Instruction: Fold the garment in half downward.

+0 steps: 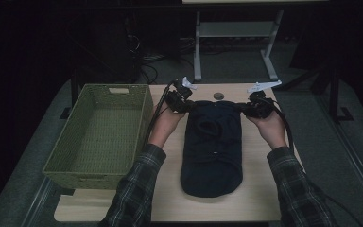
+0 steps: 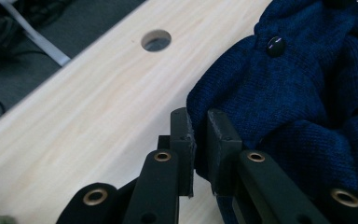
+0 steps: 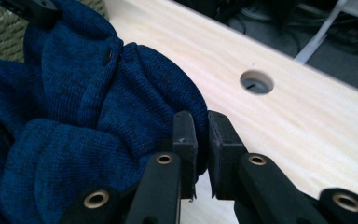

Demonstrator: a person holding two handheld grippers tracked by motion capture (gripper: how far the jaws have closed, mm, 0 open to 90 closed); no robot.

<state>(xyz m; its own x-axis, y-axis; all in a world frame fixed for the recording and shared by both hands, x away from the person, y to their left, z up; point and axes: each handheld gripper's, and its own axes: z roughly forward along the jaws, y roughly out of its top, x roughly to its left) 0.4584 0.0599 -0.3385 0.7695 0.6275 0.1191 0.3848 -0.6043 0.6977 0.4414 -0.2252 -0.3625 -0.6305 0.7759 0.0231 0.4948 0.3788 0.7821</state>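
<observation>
- Now my left gripper (image 2: 198, 135) has its two black jaws pressed nearly together on a fold of the dark blue knitted sweater (image 2: 298, 107), pinching the cloth at its edge; a small dark button (image 2: 276, 45) sits on the knit just beyond.
- My right gripper (image 3: 201, 137) does the same on the other side: jaws close together with a fold of the knit caught between the pads.
- From above, my left gripper (image 1: 177, 100) grips the sweater's far left corner and my right gripper (image 1: 257, 106) its far right corner, both near the table's far edge.
- My left hand (image 1: 166, 120) and right hand (image 1: 269, 126) wrap the gripper bodies from below, forearms in plaid sleeves (image 1: 139, 184) reaching forward from the near edge, roughly parallel, one on each side of the garment.
- The sweater (image 1: 212, 146) lies lengthwise down the middle of the pale wooden table (image 1: 260, 198), its near end rounded and resting on the board, its far end held between my two grippers.
- A round cable hole (image 1: 218, 96) opens in the tabletop just past the far end of the sweater, between the grippers.
- A green woven basket (image 1: 80, 142) stands at the left of the table, beside my left forearm.
</observation>
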